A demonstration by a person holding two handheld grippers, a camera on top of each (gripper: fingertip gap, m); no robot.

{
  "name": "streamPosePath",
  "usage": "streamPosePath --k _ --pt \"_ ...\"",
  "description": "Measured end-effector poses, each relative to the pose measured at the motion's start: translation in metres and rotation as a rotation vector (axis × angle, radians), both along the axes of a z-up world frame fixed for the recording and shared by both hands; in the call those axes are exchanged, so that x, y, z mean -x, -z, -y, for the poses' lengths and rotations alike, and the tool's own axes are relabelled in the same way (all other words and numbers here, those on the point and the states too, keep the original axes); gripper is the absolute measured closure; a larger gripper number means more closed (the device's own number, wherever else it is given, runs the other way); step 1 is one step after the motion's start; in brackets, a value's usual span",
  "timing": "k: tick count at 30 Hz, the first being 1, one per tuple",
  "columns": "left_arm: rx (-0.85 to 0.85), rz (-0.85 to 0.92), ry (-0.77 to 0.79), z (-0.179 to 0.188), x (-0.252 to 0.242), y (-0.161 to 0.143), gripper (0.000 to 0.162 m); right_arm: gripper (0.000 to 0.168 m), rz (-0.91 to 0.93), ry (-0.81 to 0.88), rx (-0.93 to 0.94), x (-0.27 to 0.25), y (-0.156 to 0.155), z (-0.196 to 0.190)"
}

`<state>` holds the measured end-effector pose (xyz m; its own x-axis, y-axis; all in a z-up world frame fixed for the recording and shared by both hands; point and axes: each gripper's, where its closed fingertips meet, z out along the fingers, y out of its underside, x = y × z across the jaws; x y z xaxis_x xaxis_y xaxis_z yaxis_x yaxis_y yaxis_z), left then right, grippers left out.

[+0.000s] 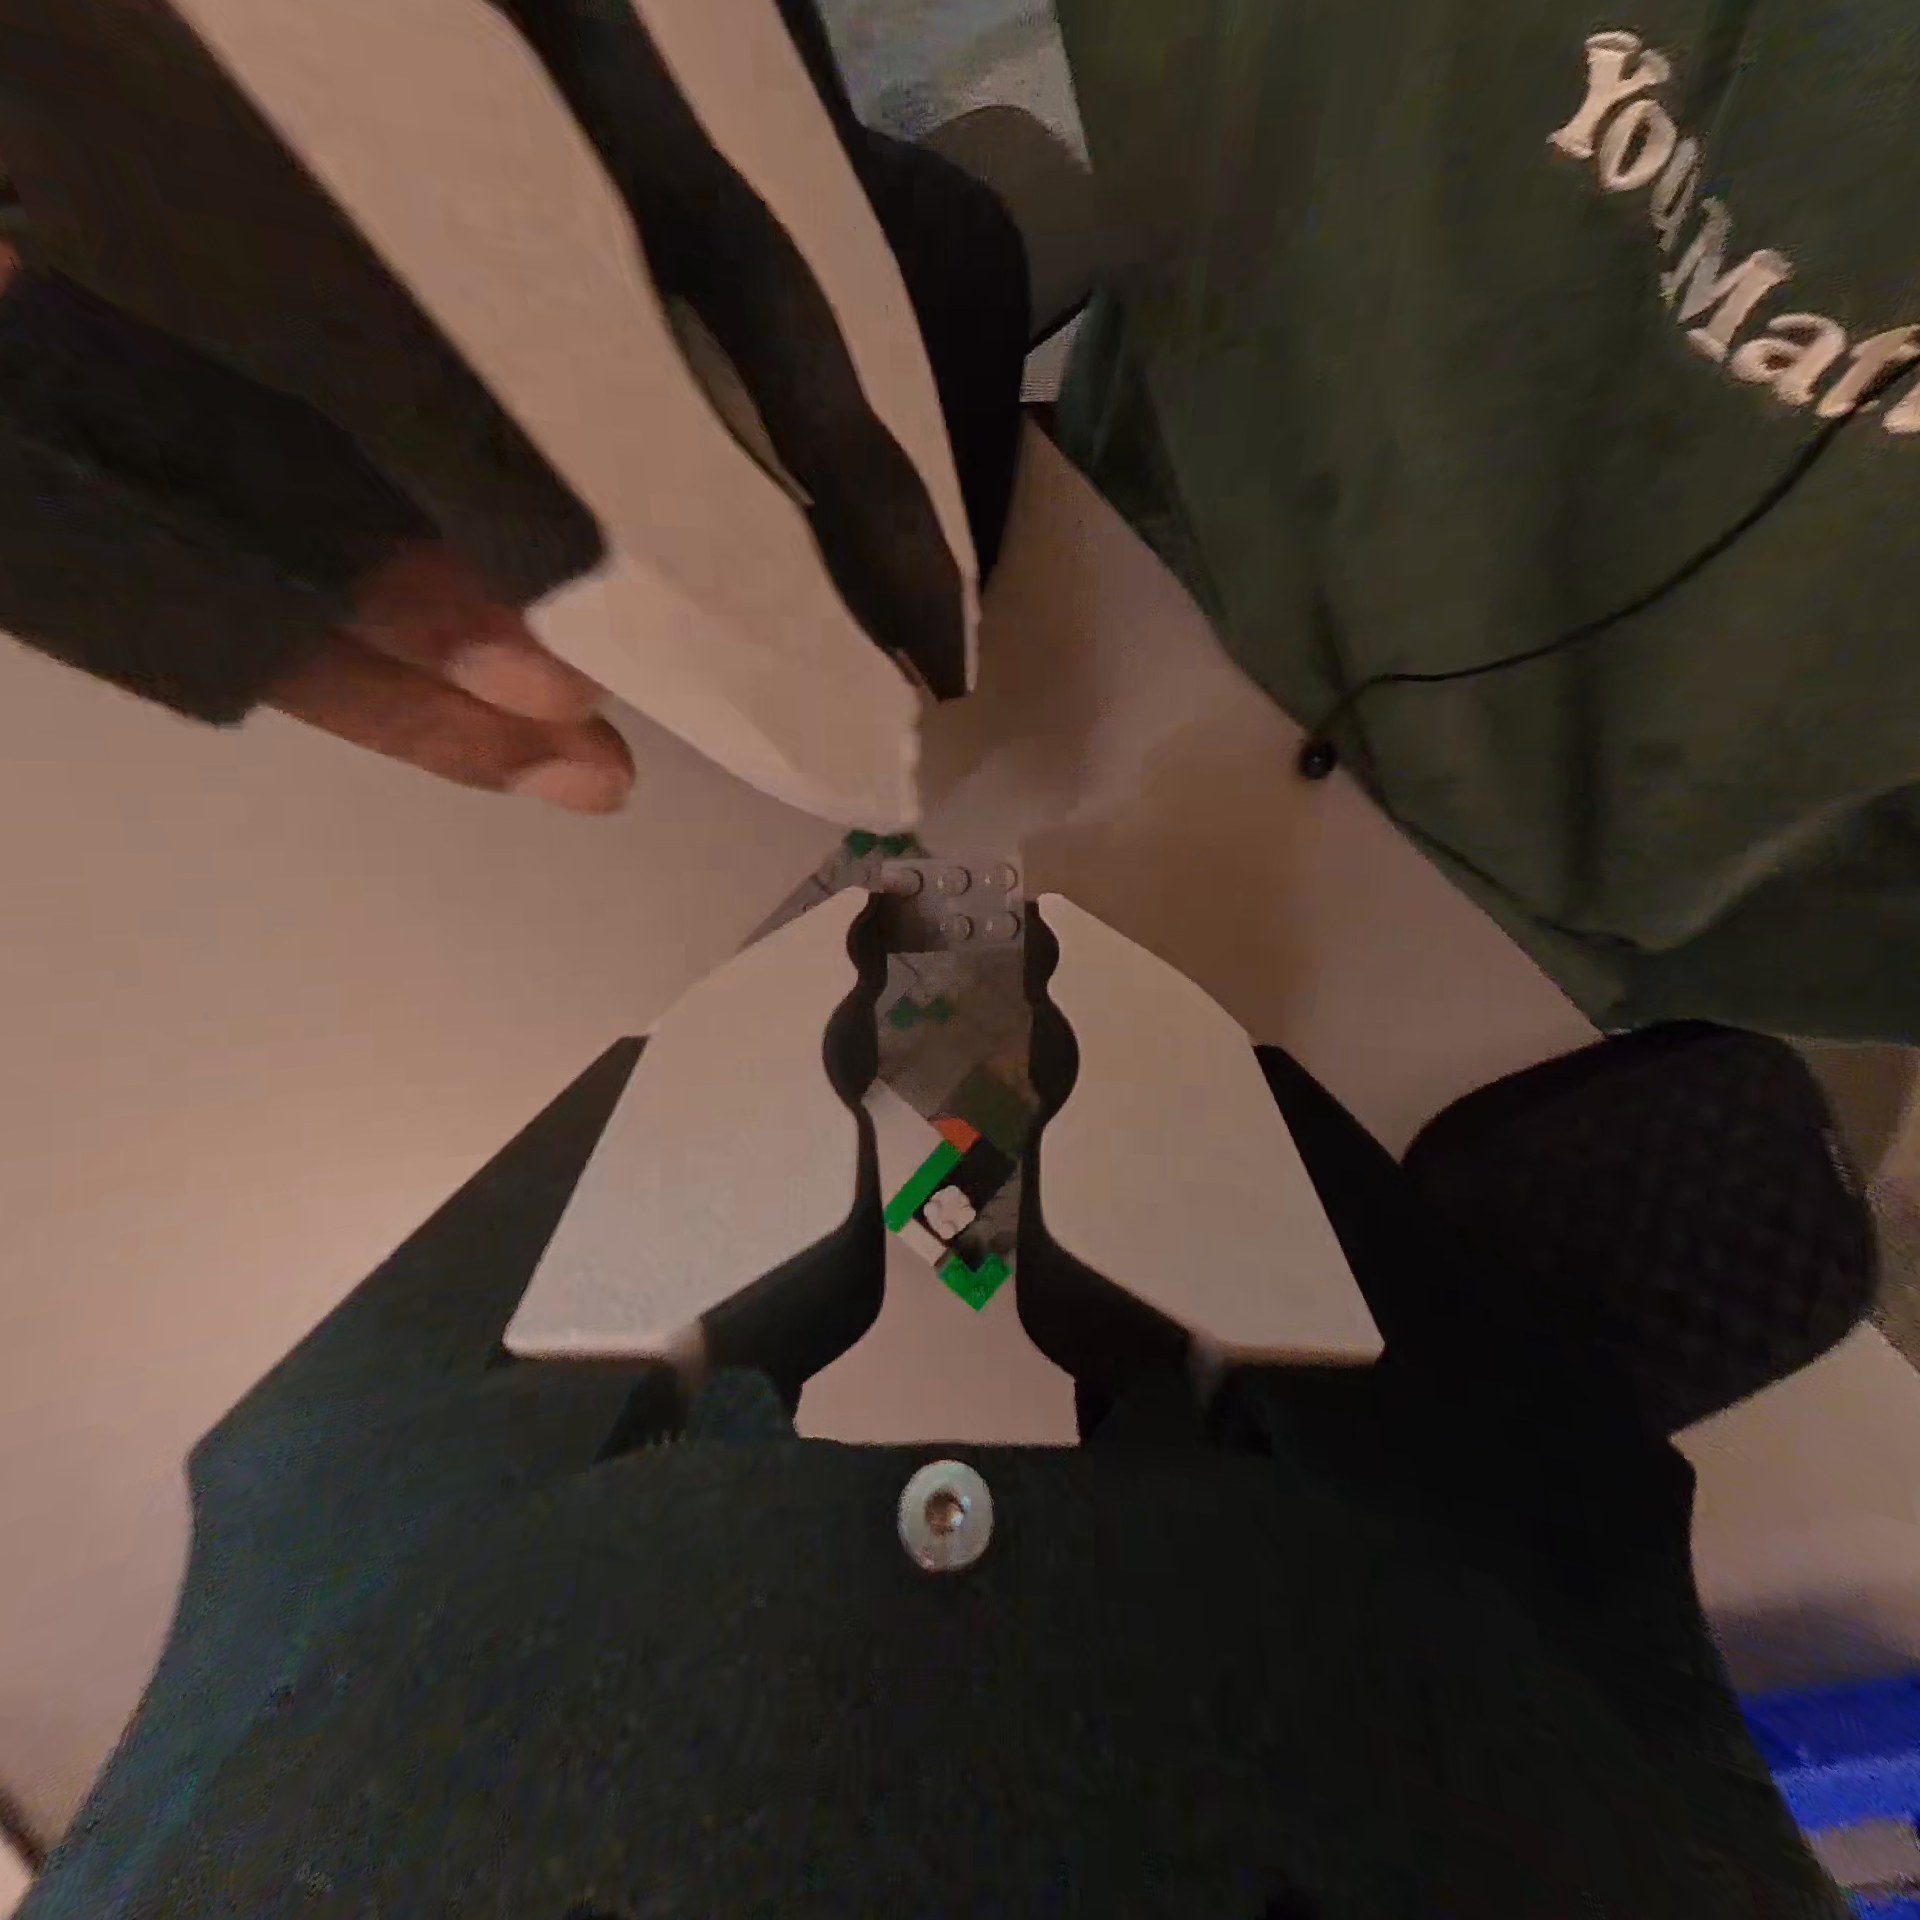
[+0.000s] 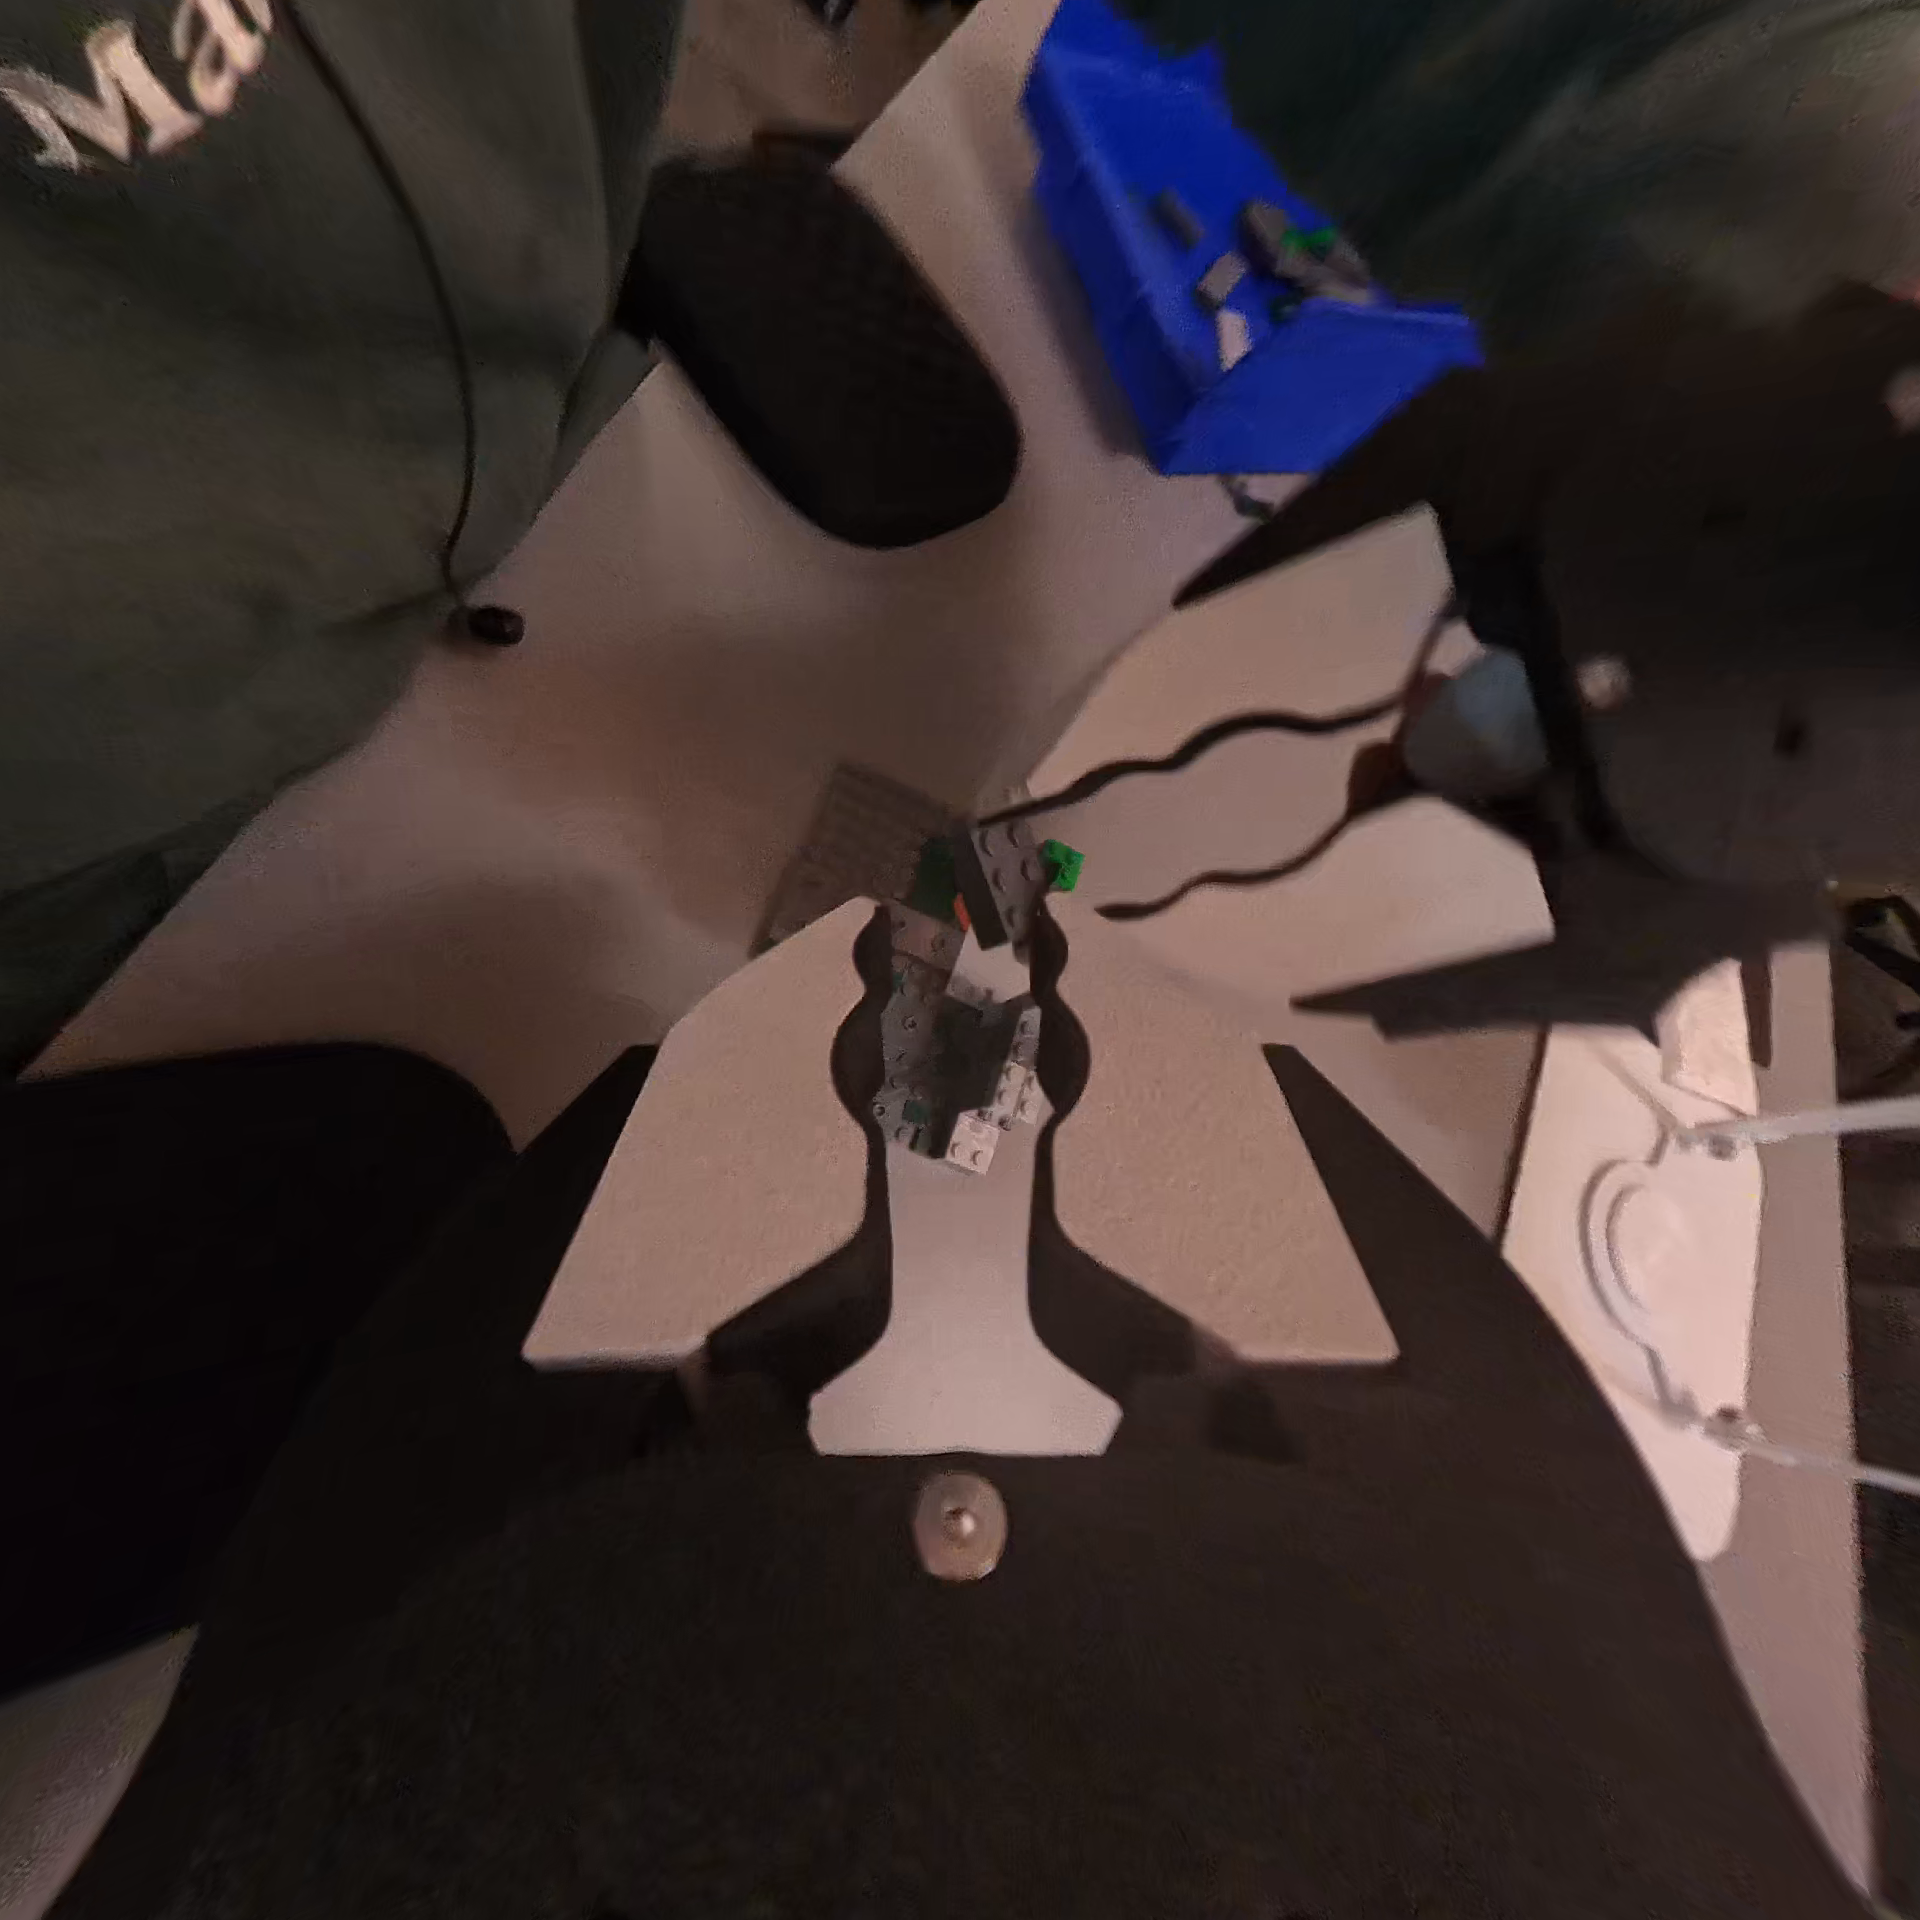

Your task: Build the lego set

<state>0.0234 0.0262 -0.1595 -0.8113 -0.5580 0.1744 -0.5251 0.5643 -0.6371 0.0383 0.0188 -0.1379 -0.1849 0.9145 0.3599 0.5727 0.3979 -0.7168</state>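
Observation:
My left gripper is shut on a lego build, gripping its grey studded plate at the fingertips. Green, orange and white parts hang nearer the camera. My right gripper is shut on a grey lego section with light grey bricks. The two grippers meet tip to tip. The right gripper comes in from the upper left in the left wrist view. The left gripper comes in from the right in the right wrist view, holding the dark grey plate with a green piece.
A grey baseplate lies on the white table just beyond the fingertips. A blue bin with several loose pieces stands at the back right. A person in a green sweatshirt stands close by, and a hand holds the right gripper.

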Motion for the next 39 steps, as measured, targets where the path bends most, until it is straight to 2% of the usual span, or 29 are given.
streamPosePath --k 4,9,12,14,17,19,22,28,32,35,39 --pt "0.061 -0.022 0.046 0.009 -0.002 -0.006 0.138 0.141 0.14 -0.031 -0.103 0.013 0.002 0.003" --pt "0.105 -0.02 0.064 0.017 0.001 -0.008 0.138 0.139 0.201 -0.023 -0.137 0.018 0.01 0.005" --pt "0.099 -0.044 0.07 0.019 0.004 -0.006 0.138 0.142 0.243 -0.015 -0.16 0.023 0.019 0.006" --pt "0.079 -0.061 0.07 0.018 0.006 -0.003 0.138 0.15 0.272 -0.003 -0.194 0.025 0.024 0.003" --pt "0.068 -0.066 0.047 0.016 0.007 -0.001 0.135 0.15 0.286 0.011 -0.185 0.026 0.026 0.002" --pt "0.062 -0.05 -0.029 0.005 0.004 0.001 0.129 0.15 0.268 0.056 -0.185 0.025 0.026 -0.004" --pt "0.102 0.028 -0.229 -0.016 0.0 0.003 0.125 0.15 0.22 0.197 -0.214 0.016 0.022 -0.02" --pt "0.139 0.393 -0.695 -0.054 -0.011 -0.001 0.136 0.15 0.117 0.568 -0.222 -0.017 0.019 -0.056" --pt "0.229 0.488 -0.944 -0.06 -0.013 0.003 0.136 0.15 0.07 0.722 -0.198 -0.023 0.029 -0.069" --pt "0.295 0.544 -1.048 -0.057 -0.013 0.001 0.135 0.15 0.064 0.773 -0.211 -0.018 0.039 -0.072" --pt "0.221 0.543 -1.111 -0.055 -0.01 0.014 0.134 0.15 0.063 0.779 -0.252 -0.004 0.048 -0.069"
